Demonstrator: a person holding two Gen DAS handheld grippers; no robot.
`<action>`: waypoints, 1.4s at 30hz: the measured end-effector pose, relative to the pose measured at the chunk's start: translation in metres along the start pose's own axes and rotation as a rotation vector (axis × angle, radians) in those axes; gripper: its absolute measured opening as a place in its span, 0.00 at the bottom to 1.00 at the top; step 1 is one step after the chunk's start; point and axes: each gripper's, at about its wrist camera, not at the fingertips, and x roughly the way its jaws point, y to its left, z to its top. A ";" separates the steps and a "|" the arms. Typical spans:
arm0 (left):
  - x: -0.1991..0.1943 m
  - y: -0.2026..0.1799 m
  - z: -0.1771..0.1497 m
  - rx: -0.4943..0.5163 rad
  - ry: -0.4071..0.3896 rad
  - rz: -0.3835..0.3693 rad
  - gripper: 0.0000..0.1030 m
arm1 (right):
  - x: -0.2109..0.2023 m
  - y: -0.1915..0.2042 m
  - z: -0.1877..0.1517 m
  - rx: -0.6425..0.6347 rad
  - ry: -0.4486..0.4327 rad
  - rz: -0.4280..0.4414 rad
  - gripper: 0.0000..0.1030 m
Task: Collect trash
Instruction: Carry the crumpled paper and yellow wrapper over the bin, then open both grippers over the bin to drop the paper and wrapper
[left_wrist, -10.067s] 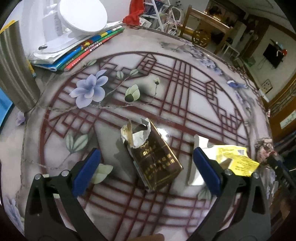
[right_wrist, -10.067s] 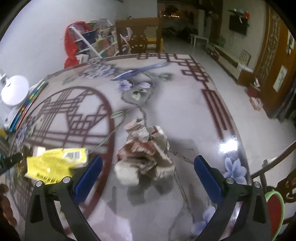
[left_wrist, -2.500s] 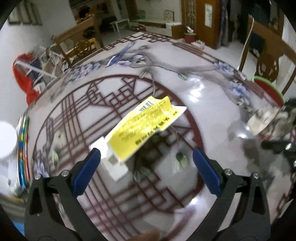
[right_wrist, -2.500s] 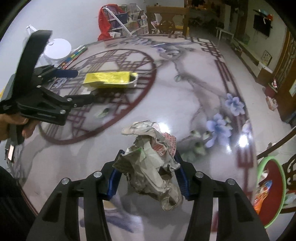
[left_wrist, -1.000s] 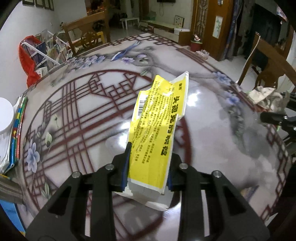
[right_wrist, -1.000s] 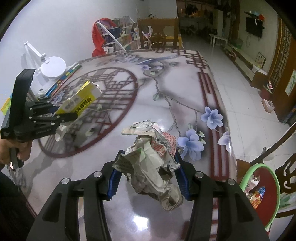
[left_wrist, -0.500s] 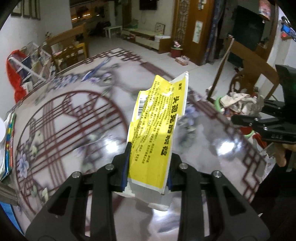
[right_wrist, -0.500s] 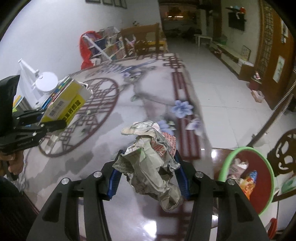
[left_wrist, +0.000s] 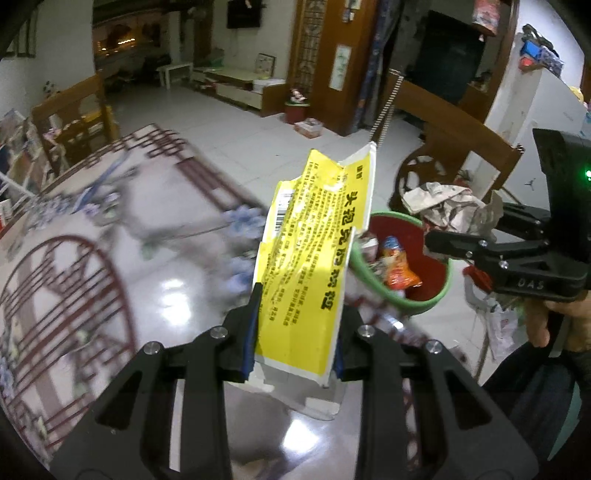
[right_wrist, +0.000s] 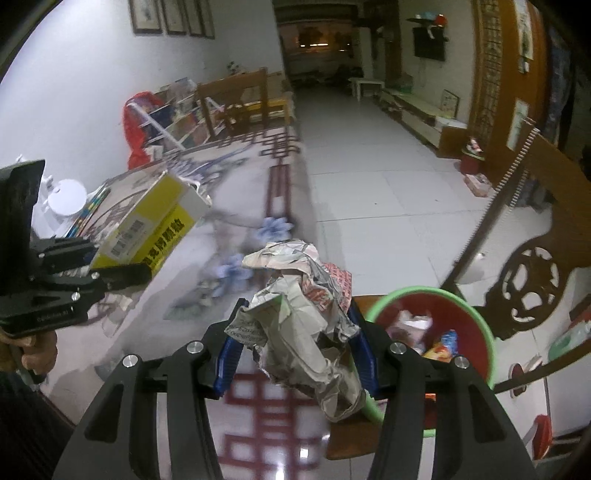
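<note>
The left gripper (left_wrist: 295, 332) has its jaws clamped on the lower end of a torn yellow box (left_wrist: 310, 258) with black print and a barcode, which stands up and leans slightly to the right above the glossy patterned worktop (left_wrist: 110, 295). Beyond the box, past the worktop's edge, a red bin with a green rim (left_wrist: 424, 273) holds coloured wrappers, and part of its rim is hidden by the box. At the right, a hand (left_wrist: 554, 317) carries the right gripper (left_wrist: 454, 236), its jaws closed on a crumpled wad of paper (left_wrist: 450, 206) just above the bin's far rim, with a wooden chair (left_wrist: 443, 147) behind.
</note>
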 end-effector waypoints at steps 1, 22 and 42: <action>0.006 -0.008 0.004 0.007 0.001 -0.013 0.29 | -0.002 -0.007 -0.001 0.007 -0.002 -0.011 0.49; 0.090 -0.135 0.051 0.058 0.058 -0.185 0.29 | -0.019 -0.162 -0.048 0.259 0.025 -0.129 0.49; 0.120 -0.145 0.053 0.049 0.087 -0.172 0.29 | -0.007 -0.182 -0.042 0.291 -0.014 -0.161 0.93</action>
